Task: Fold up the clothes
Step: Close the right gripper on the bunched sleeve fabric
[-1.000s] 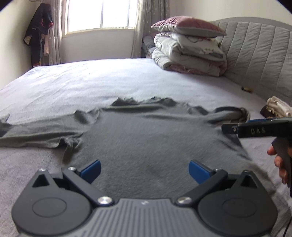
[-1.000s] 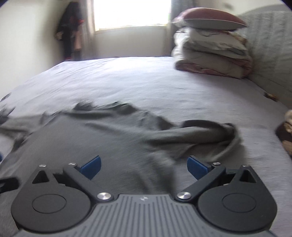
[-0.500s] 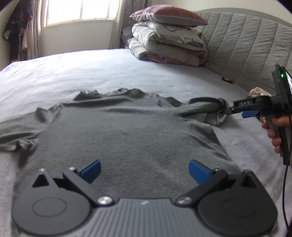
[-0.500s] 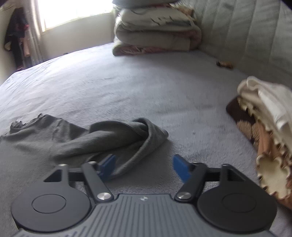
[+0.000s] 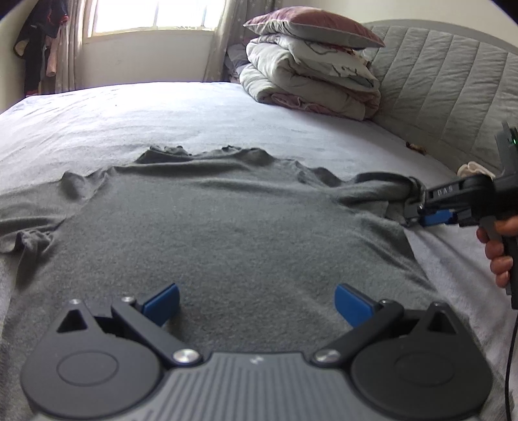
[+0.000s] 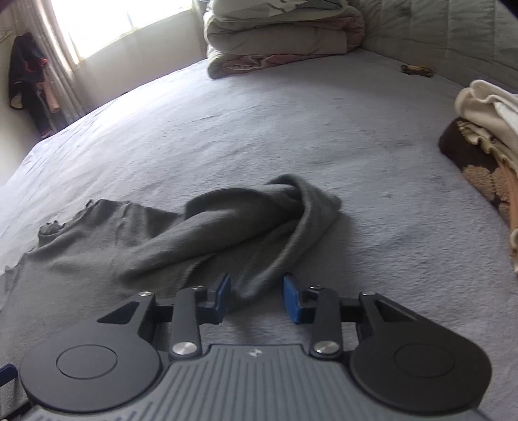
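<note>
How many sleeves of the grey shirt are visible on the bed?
2. The left sleeve lies spread flat at the shirt's left; the right sleeve lies bunched, its end between the right gripper jaws.

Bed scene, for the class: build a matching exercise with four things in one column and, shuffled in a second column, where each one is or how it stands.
1. grey shirt
2. pillow
3. left gripper
4. right gripper

A. on top of the folded bedding
B. wide open above the shirt body
C. spread on the bed
D. fingers either side of the bunched sleeve

Pairs: 1-C, 2-A, 3-B, 4-D
</note>
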Demonstrator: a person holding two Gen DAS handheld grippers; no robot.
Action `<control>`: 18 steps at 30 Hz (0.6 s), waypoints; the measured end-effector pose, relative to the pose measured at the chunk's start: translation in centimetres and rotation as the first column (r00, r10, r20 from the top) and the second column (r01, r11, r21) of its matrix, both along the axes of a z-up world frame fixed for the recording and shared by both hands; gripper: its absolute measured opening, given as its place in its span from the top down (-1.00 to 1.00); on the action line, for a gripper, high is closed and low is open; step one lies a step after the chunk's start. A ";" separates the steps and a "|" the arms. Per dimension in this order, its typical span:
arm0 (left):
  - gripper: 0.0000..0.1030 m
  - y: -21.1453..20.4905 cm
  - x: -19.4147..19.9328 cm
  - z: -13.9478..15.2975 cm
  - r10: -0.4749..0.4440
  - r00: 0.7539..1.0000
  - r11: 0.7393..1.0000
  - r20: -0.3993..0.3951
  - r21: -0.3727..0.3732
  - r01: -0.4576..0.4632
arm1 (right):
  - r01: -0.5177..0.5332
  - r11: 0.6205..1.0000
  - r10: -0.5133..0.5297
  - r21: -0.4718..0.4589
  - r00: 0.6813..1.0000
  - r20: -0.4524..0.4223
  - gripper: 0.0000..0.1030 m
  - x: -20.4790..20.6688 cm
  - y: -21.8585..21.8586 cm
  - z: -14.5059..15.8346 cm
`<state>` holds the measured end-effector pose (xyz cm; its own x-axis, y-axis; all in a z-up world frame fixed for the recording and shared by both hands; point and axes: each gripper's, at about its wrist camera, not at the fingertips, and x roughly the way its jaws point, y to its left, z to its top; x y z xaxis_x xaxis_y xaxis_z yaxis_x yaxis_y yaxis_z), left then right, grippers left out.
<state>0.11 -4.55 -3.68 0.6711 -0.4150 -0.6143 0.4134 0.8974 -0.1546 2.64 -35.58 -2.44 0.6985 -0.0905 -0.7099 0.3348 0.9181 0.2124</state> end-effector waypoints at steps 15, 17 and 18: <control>-1.00 0.2 0.1 0.0 -0.005 1.000 1.000 -0.006 -0.008 0.005 | 0.094 0.984 -0.081 -0.154 0.993 0.088 0.86 -0.5 -0.9 2.7; -1.00 0.3 0.2 0.1 -0.008 1.000 1.000 -0.001 0.002 0.008 | 0.118 0.977 -0.099 -0.180 0.989 0.109 0.86 -0.6 -1.5 3.3; -1.00 0.3 0.2 0.1 -0.010 1.000 1.000 0.002 0.010 0.010 | 0.131 0.973 -0.110 -0.187 0.987 0.120 0.86 -0.6 -1.9 3.6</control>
<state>0.35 -4.27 -3.61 0.6684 -0.4156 -0.6168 0.4226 0.8947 -0.1449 2.03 -37.47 1.18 0.7457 -0.3073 -0.5912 0.4303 0.8995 0.0752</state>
